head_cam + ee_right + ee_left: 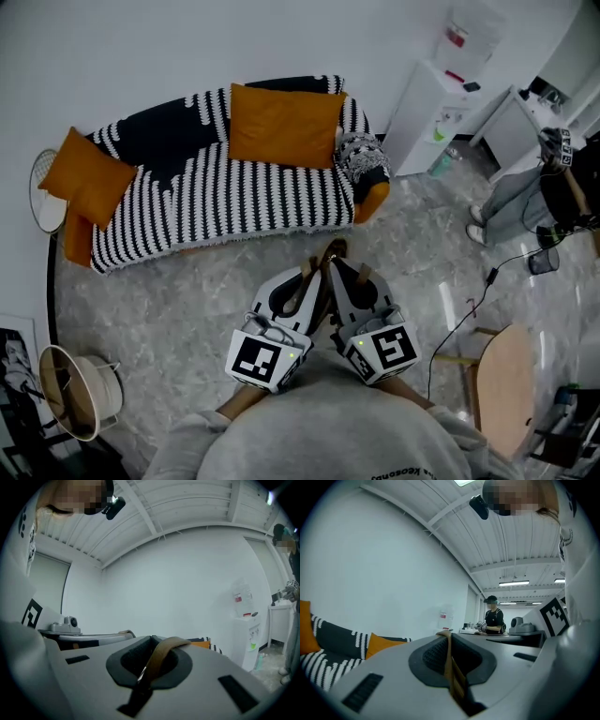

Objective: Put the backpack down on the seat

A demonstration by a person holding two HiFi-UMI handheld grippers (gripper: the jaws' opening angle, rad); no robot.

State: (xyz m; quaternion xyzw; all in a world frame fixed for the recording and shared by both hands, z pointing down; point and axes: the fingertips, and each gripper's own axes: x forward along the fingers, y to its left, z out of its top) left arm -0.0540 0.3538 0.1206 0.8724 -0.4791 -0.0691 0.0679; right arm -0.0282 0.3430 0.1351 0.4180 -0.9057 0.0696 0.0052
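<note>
The backpack's body is hidden; only its brown straps show. In the head view both grippers are held side by side close to the person's chest, jaws pointing toward the sofa. My left gripper (312, 270) is shut on a brown strap (307, 286), which shows pinched edge-on between the jaws in the left gripper view (451, 667). My right gripper (336, 255) is shut on the other brown strap (159, 660), which loops over its jaw tips. The seat is a sofa (216, 202) with a black-and-white striped cover, about a step ahead across the marble floor.
Orange cushions (281, 125) (86, 176) and a patterned cushion (361, 155) lie on the sofa. A white water dispenser (427, 112) stands to its right. Another person (562, 187) is at the far right, a wooden chair (502, 384) and a floor cable (469, 309) nearer. A lamp shade (80, 389) sits lower left.
</note>
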